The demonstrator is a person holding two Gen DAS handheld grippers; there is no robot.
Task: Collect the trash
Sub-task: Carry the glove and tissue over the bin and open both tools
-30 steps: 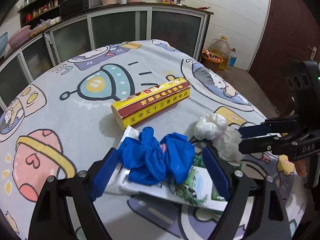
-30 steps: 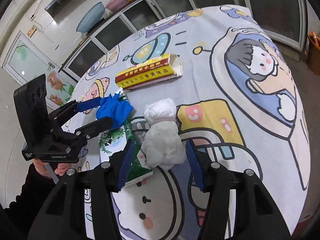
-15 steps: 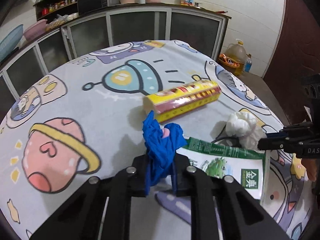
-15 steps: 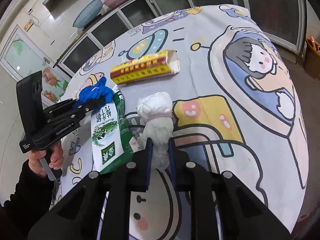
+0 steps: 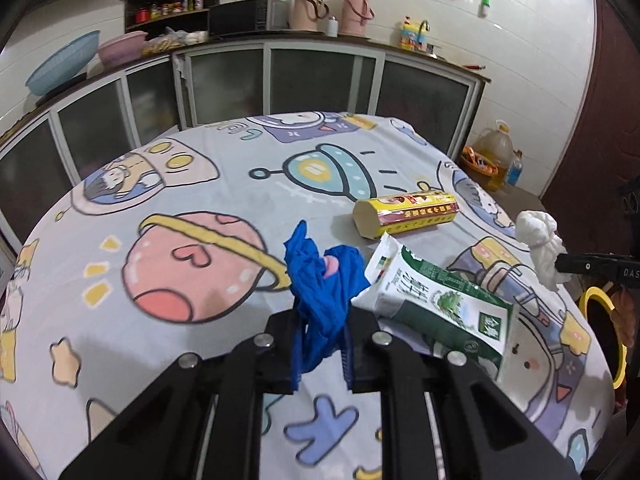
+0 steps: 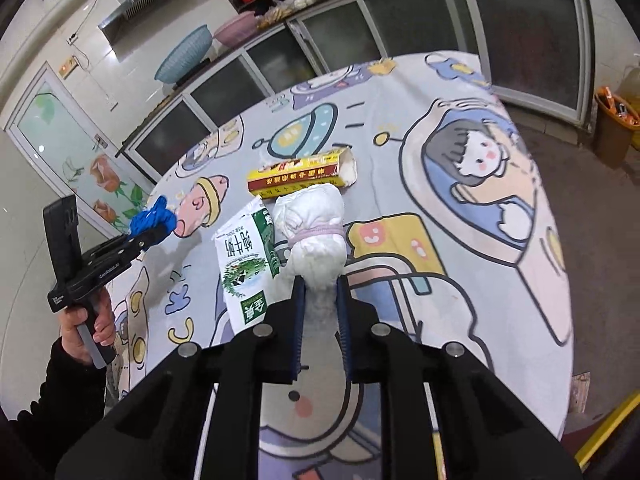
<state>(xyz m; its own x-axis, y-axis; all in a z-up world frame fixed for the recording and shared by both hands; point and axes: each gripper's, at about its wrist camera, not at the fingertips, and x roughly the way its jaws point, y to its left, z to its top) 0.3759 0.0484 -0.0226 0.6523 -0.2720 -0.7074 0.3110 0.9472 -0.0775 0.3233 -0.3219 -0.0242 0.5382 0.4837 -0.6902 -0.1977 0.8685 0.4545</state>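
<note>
Left gripper [image 5: 322, 344]: jaws clenched on blue glove [image 5: 324, 280]; a second ago jaws wide open around it, glove lying on carton. Glove now lifted clear of surface [image 5: 160, 184], hanging from jaws. Right gripper [image 6: 320, 312]: jaws clamped on white wad [image 6: 314, 232]; was open around it, wad now raised off cloth. Green milk carton [image 5: 436, 300] uncovered, lying flat on surface beside glove. Yellow box [image 5: 406, 216] beyond carton, same spot as before.
</note>
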